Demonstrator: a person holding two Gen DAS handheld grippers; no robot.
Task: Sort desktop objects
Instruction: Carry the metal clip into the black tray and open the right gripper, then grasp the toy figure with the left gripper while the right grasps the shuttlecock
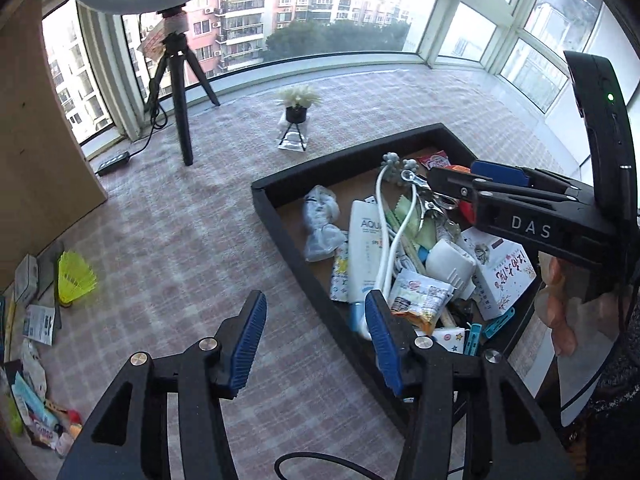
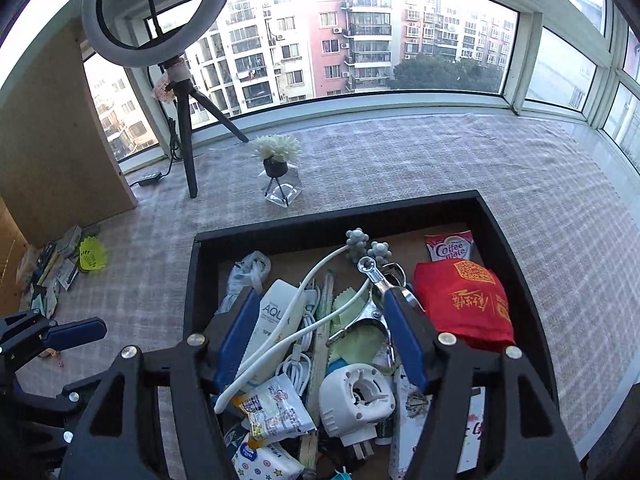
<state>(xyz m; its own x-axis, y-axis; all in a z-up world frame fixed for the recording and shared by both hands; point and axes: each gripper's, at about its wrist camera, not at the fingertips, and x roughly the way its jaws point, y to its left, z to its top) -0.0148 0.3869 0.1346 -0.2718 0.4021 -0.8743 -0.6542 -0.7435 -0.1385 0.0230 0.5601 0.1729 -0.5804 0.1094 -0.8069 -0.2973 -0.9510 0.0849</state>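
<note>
We see a ring light [image 2: 158, 16] on its black tripod [image 2: 188, 136] by the window [image 2: 360, 36] — and, nearby on the checked cloth [image 2: 400, 160], a small white potted plant [image 2: 277, 152].

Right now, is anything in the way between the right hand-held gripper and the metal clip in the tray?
Nothing visible. The right hand-held gripper hangs open over the metal clip, which lies on top of the pile; only a white cable runs beside it.
</note>
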